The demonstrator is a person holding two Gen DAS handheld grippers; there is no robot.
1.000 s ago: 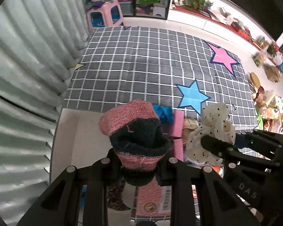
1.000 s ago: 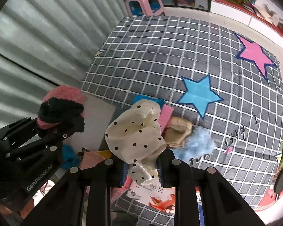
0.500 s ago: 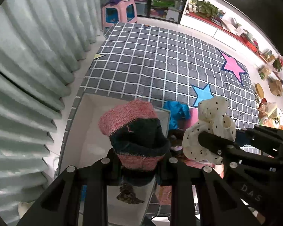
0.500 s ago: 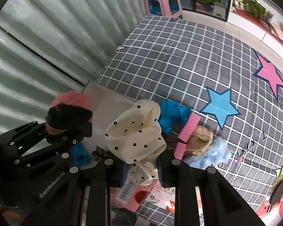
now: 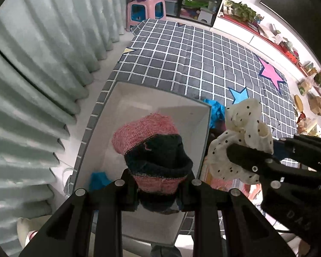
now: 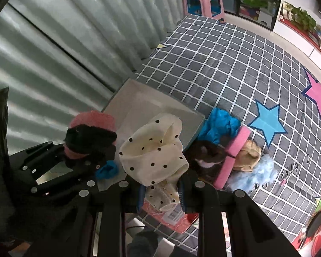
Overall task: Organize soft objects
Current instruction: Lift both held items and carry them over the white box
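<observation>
Both jaws, clamped on pink-black sock (image 5: 152,147) and dotted cloth (image 6: 154,152), now hover over white box (image 5: 160,107).

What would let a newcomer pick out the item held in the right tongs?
Start at the grey checked rug, then the white box on its curtain-side edge. The cream cloth with black dots hangs just in front of that box, pinched in the right tongs; it alone here is spotted.

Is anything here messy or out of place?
Yes. Soft things lie jumbled on the checked rug beside the white box, not in it: a blue cloth, a pink strip, a fluffy light-blue piece.
</observation>
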